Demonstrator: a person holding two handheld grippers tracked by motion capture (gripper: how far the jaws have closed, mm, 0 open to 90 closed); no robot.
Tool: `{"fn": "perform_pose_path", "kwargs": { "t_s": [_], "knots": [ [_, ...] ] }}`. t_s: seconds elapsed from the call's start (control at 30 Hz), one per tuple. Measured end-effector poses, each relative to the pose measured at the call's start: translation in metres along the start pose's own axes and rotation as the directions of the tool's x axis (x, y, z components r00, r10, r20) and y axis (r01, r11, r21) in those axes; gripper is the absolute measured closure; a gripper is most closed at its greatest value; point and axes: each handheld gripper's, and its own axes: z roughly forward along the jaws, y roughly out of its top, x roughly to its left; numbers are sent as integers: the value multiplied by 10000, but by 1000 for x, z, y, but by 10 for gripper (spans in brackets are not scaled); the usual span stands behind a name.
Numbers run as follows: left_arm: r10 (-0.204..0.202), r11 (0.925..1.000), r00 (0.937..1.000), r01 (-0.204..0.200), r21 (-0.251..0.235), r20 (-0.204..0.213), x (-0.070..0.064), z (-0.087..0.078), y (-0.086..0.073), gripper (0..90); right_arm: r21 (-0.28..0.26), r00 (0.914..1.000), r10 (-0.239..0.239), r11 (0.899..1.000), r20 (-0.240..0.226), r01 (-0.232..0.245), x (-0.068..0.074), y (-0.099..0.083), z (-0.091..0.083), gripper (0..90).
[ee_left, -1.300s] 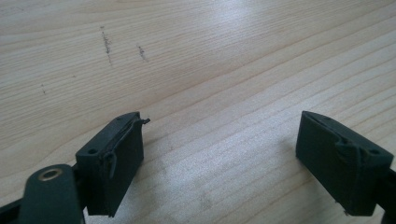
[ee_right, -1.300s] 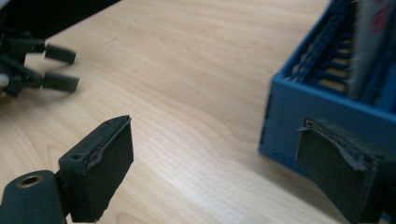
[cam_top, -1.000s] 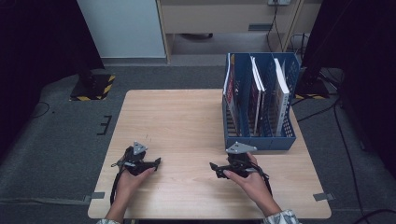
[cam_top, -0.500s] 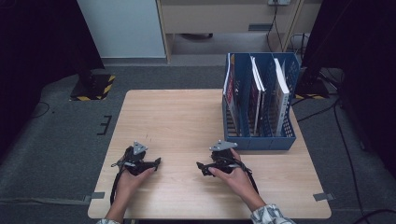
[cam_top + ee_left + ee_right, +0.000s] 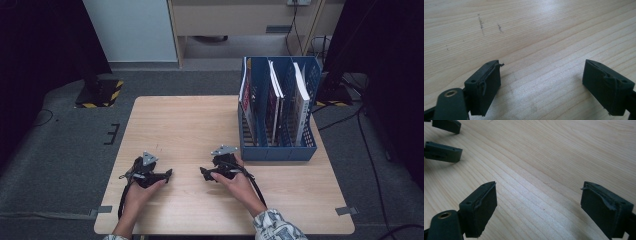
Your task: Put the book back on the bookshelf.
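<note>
Drifting the right tool (image 5: 204, 173) leftward, away from the blue file rack (image 5: 278, 150) standing at the tabletop (image 5: 190, 125) right edge, jaws released and empty (left tool (image 5: 167, 173) likewise, sitting unmoved), probably signalling books (image 5: 274, 100) filed.

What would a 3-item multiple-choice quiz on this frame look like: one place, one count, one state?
1. Where on the light wooden table does the blue plastic file rack stand?
A. right side, far half
B. left near corner
C. centre

2. How many compartments does the rack have?
A. one
B. three
C. six

3. How do the jaws of the left gripper stand?
A. shut on a book
B. shut, empty
C. open, empty

Key: 1 A, the high view shows it at the table's right, ahead of the right gripper. 2 B, two dividers split it in three. 3 C, the left gripper view shows bare wood between wide-apart jaws.
</note>
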Motion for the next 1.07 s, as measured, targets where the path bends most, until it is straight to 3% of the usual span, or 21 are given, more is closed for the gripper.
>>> {"fn": "perform_pose_path", "kwargs": {
  "t_s": [0.23,0.5,0.7,1.07],
  "knots": [
    [-1,10000,10000,1,-2,-1,0,0,0,141,394,9994,-163,9991,296,152,0,-3,12,116],
    [2,10000,10000,-2,1,1,0,0,0,140,443,9984,-301,9986,488,279,1,-4,14,103],
    [2,10000,10000,-2,2,0,0,0,0,141,662,9935,-821,9948,783,770,5,-5,16,96],
    [1,10000,10000,-1,2,2,0,0,0,140,663,9928,-1002,9932,661,958,6,-9,11,92]
  ]
}}
